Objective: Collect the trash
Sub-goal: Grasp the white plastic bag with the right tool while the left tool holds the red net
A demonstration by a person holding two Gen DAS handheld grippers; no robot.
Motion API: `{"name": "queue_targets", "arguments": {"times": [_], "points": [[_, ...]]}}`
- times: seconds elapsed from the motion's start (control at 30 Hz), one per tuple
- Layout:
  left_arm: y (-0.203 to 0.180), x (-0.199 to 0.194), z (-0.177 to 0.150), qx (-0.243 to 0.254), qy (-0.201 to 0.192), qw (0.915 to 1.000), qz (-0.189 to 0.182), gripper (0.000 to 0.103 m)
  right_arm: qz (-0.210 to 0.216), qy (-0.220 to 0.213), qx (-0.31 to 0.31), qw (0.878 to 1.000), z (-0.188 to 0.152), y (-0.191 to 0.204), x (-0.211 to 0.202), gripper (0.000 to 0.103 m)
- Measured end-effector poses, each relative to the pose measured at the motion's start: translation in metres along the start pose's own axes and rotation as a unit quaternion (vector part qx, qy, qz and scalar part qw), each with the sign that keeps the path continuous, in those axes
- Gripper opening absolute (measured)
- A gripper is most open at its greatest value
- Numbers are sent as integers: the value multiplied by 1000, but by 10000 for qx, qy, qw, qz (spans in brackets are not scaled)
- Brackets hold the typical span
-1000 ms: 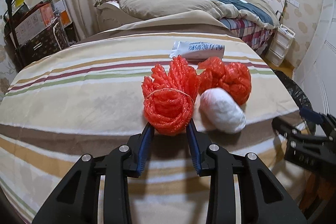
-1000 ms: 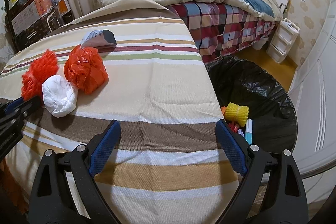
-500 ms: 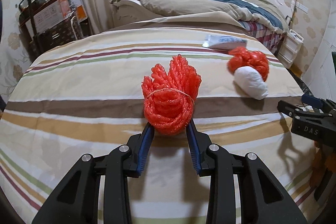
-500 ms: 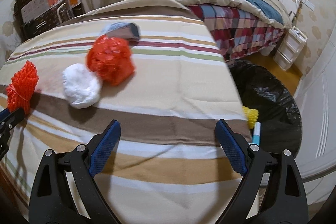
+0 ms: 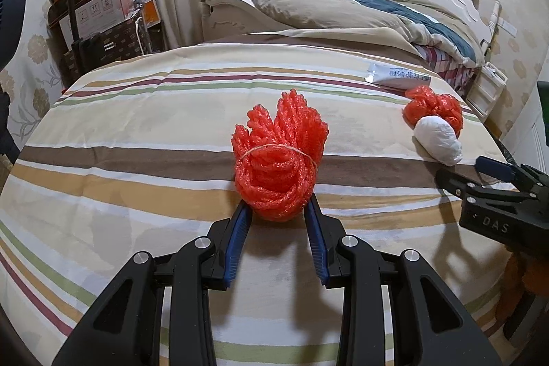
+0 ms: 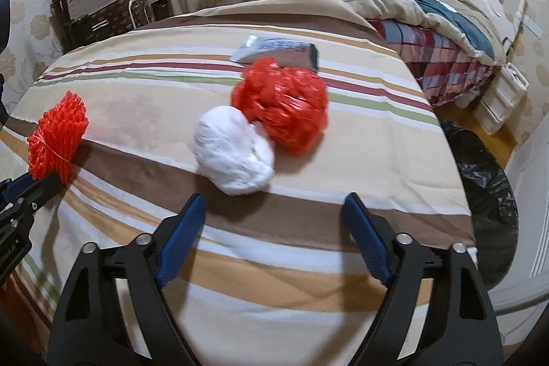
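My left gripper is shut on a red foam net bundle and holds it above the striped bed cover. The bundle also shows at the left in the right wrist view. My right gripper is open and empty, just short of a white plastic wad. A crumpled red plastic bag touches the wad behind it. A white tube lies farther back. The wad, the bag and the tube also show at the right in the left wrist view.
A bin lined with a black bag stands on the floor off the bed's right edge. A second bed with a rumpled quilt lies behind. Boxes and a trolley stand at the back left. White drawers stand at the right.
My left gripper has carried the red net bundle left and back, away from the wad and bag. My right gripper has swung left from the bin toward the white wad.
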State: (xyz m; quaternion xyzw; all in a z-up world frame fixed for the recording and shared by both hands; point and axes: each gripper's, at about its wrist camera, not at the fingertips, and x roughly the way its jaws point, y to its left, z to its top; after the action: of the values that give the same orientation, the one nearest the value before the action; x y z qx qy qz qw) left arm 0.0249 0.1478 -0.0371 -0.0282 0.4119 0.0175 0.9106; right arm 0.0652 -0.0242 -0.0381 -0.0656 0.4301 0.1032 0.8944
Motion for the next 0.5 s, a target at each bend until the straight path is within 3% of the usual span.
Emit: {"name": "queue_targets", "arguments": {"times": [0.27,0.4,0.5], "points": [[5,2,-1,-31,31,10000,25,41,112,-32,-67,9999,11,16,8,64],[10,2,1,-182,18,9998,-41,60,150,-51,-96,9998,14,20,9,57],[9,0,0,-172,-32,9998,-58,68,156,-63,-107,9998,14,21,9,53]]}}
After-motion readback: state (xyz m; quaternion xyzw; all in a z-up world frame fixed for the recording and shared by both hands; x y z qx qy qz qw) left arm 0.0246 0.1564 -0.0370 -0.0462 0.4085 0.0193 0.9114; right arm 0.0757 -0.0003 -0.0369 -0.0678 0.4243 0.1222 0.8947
